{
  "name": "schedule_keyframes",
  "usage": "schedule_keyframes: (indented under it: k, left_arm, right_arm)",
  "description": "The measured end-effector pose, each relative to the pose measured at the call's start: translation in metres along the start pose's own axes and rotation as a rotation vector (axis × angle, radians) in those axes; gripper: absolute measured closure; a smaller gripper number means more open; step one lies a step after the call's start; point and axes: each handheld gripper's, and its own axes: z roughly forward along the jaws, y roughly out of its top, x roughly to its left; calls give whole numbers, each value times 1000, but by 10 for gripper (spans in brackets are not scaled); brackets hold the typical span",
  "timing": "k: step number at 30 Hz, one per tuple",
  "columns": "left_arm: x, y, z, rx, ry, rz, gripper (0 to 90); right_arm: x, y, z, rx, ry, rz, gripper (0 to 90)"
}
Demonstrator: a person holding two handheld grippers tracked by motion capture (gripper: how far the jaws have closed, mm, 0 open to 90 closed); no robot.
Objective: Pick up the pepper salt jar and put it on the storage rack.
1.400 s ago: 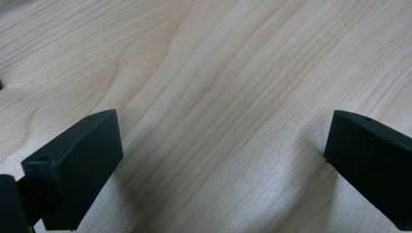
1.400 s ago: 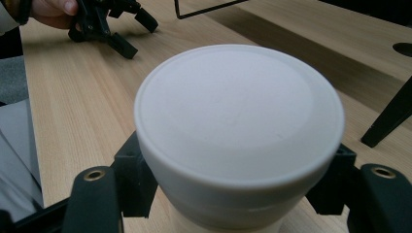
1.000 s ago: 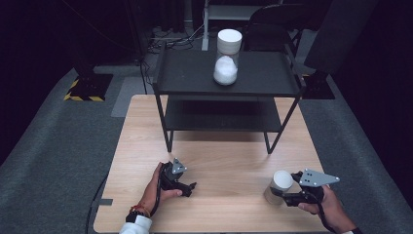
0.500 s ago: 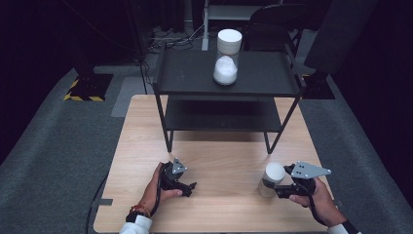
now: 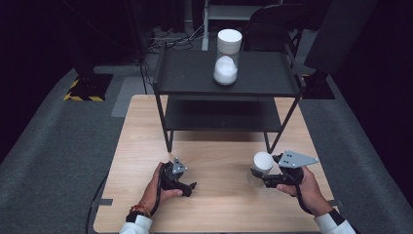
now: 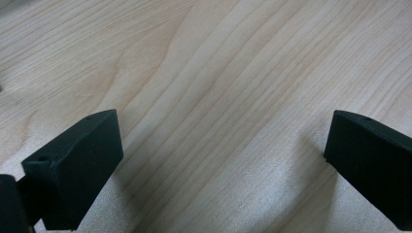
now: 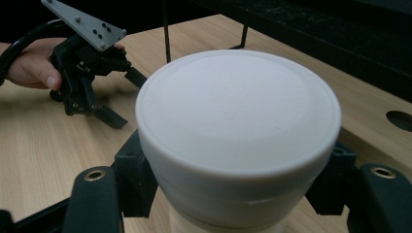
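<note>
My right gripper (image 5: 257, 176) is shut on a clear jar with a white lid (image 5: 263, 162), held upright just above the wooden table (image 5: 219, 151) at the front right. In the right gripper view the lid (image 7: 238, 126) sits large between the two black jaws of my right gripper (image 7: 238, 196), which press on the jar's neck. My left gripper (image 5: 188, 187) rests on the table at the front left, open. The left gripper view has my left gripper (image 6: 221, 141) with its jaws wide apart over bare wood. The right gripper view also shows my left gripper (image 7: 124, 97) farther off.
A black two-level metal rack (image 5: 195, 73) stands across the back half of the table. A second jar with a white lid and white contents (image 5: 227, 57) stands on its top level. Grey carpet lies around the table, and a round hole (image 7: 401, 120) is in the tabletop.
My right gripper has lifted the jar and carried it left, toward the middle of the table. The left gripper has stayed where it was.
</note>
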Motion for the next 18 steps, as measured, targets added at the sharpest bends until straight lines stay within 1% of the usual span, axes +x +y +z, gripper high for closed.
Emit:
schedule_keyframes:
  k: [7,11,18]
  left_arm:
    - [0,0,0,0,-2,4,5]
    - [0,0,0,0,-2,4,5]
    - [0,0,0,0,-2,4,5]
  right_arm:
    - [3,15,9,-9,-20,7,336]
    - [3,26,13,-16,-39,6,336]
    - [2,44,14,-44,-65,-2,335]
